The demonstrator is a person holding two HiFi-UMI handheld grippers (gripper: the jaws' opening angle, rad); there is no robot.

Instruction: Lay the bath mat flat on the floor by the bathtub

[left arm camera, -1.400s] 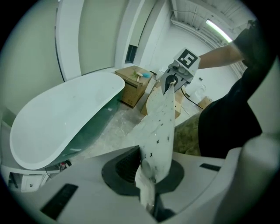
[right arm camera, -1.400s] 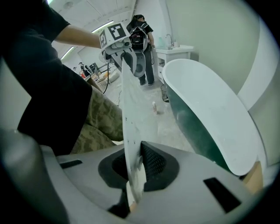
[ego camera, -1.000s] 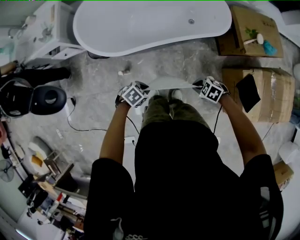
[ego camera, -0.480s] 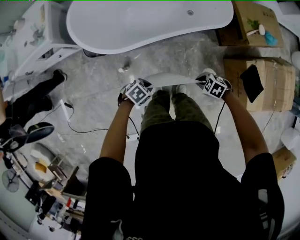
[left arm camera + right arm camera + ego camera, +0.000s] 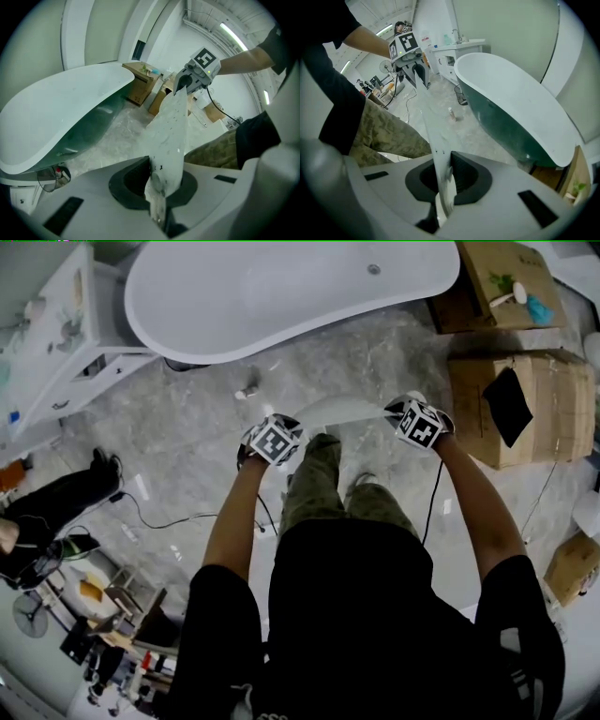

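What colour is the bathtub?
The bathtub is white inside, dark green outside; clearest in the right gripper view.

one bathtub (image 5: 281, 296), one mat (image 5: 342, 410), two tools (image 5: 292, 430) (image 5: 397, 411)

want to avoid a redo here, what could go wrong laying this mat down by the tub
The bath mat is pinched only at its edges by the left gripper and right gripper; it may slip out or sag and fold. It hangs close to the person's legs, so it could land on a foot. The small bottle on the floor near the bathtub might end up under it.
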